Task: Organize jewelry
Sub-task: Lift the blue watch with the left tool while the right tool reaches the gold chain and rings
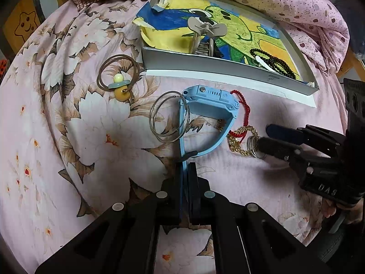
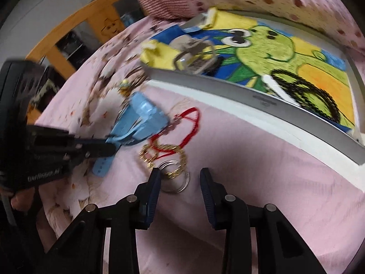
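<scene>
My left gripper (image 1: 185, 166) is shut on the strap of a light blue watch (image 1: 211, 105) lying on the pink floral bedspread; the right wrist view shows the watch (image 2: 141, 118) too. My right gripper (image 2: 180, 178) is open, its fingers on either side of silver rings (image 2: 174, 178) tangled with a gold chain (image 2: 164, 155) and a red cord bracelet (image 2: 189, 125). In the left wrist view the right gripper (image 1: 264, 137) reaches the rings (image 1: 253, 145) from the right. A grey tray (image 1: 228, 68) lined with a frog drawing holds black beads (image 1: 273, 62) and a hair claw (image 1: 205, 36).
Silver hoops (image 1: 170, 116) lie left of the watch. A brown hair tie with yellow beads (image 1: 119, 80) lies further left. A dotted pink quilt (image 1: 296, 2) bunches behind the tray. A wooden bed rail (image 2: 75, 22) borders the far left.
</scene>
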`<state>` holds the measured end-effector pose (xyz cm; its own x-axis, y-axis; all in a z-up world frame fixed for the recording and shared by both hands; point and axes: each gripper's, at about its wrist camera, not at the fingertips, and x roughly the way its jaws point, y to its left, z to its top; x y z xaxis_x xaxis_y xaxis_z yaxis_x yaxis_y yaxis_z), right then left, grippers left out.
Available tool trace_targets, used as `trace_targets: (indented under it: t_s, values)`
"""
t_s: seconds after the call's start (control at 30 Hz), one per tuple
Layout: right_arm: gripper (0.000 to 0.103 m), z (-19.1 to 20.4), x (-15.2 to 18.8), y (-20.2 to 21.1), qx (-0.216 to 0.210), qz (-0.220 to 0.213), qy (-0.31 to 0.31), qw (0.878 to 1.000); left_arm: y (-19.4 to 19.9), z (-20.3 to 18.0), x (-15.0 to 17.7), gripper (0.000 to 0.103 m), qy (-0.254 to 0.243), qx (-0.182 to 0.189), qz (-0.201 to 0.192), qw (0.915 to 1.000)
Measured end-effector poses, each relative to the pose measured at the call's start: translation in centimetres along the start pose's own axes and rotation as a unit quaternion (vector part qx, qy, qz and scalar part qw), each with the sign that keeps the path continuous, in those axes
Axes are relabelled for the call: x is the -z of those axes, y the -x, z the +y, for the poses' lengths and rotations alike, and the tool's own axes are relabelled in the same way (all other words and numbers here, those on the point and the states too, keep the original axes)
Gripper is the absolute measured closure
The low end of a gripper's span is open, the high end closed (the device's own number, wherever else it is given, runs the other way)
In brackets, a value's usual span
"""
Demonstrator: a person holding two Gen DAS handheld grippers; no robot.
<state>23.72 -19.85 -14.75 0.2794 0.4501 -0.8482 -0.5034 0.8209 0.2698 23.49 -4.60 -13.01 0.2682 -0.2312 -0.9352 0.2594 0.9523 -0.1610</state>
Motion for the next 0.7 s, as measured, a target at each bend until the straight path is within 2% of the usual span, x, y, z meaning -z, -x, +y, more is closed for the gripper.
trace_targets:
  t_s: [0.43,0.5,0.7]
  values:
    - [0.068,1.6,0.6,-0.6,0.027,0.009,0.050,0.998,0.0,0.1,0.0,0.101,0.002,0.001,0.002,1.0000]
    - [0.074,1.8,0.7,-0.7,0.032,0.008,0.058,0.998,0.1,0.0,0.1,0.101,-0.001,-0.001,0.000,1.0000]
    - [0.075,1.6,0.7,0.2,0.028,0.003,0.047,0.999,0.6,-0.7,0.4,0.102,-0.016,-0.016,-0.018,0.9996]
